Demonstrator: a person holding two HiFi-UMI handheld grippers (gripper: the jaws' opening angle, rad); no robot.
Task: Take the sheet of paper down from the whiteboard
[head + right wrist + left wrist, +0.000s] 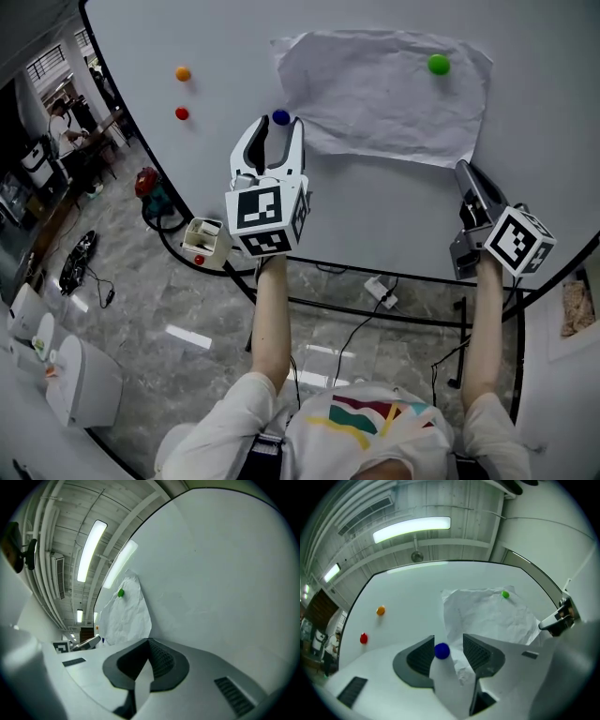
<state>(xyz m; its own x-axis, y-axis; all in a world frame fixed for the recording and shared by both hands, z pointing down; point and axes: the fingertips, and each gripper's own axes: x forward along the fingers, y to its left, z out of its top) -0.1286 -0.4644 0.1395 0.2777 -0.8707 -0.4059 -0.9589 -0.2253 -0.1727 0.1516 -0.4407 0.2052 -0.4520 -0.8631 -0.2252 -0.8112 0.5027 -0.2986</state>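
**Item:** paper (384, 94), one sheet, creased and crumpled. It lies flat against the board (375, 216), upper right, and is pinned near its top right corner by a green magnet (438, 65).

**Handling (judged):** very light, limp and easily torn. It should be taken by a free lower corner or the bottom edge and not dragged against the pin.

**Left gripper** (447, 648): my jaws stand wide apart around a blue magnet (442, 650) and are not clamped on it. The magnet sits just beside the paper's left edge, apparently on bare board.

**Right gripper** (149, 644): my jaws are closed together and hold nothing. It is near the board, just below the paper's lower right corner.

**Edges and room:** the paper's bottom edge hangs loose. The board below and to the left is bare, apart from orange (183, 73) and red (182, 113) magnets well to the left.
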